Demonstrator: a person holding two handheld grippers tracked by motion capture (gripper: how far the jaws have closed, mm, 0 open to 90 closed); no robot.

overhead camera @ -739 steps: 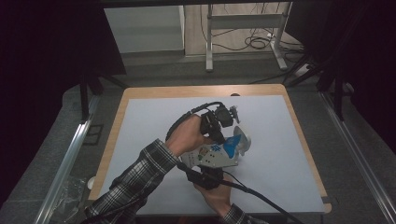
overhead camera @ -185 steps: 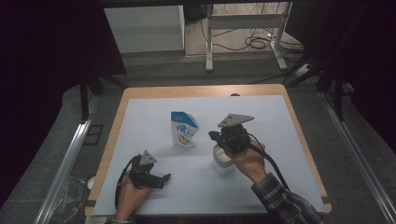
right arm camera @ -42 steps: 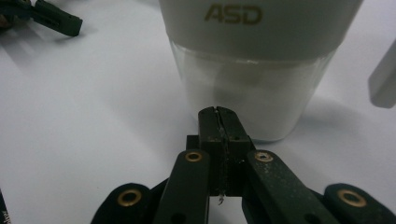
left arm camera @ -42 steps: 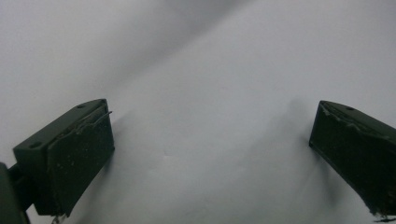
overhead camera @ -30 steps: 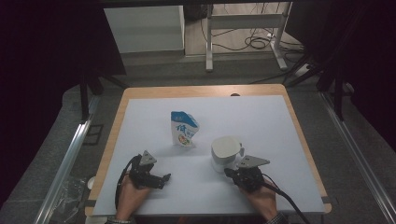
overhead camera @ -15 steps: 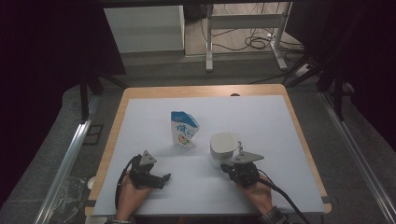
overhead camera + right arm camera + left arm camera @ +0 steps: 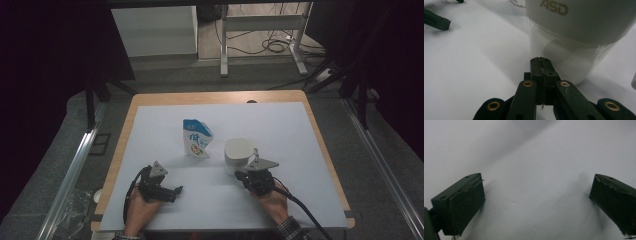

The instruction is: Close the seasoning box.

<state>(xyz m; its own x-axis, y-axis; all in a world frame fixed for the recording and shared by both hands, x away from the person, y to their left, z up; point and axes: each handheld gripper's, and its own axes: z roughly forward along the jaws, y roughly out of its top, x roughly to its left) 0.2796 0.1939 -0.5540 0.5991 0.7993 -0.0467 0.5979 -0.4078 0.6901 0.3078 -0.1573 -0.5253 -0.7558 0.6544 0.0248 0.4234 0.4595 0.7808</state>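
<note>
Right gripper view shows the right gripper (image 7: 541,60) with its jaws pressed together, holding nothing. Just past its tips stands the white cup (image 7: 574,32), on the white table (image 7: 474,62). Left gripper (image 7: 536,202) is wide open and empty.

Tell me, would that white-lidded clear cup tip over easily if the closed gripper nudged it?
Possibly. The cup looks empty, so probably light, and the broad white lid may make it top-heavy. Its smooth clear wall would likely slide on the white table cover.
</note>
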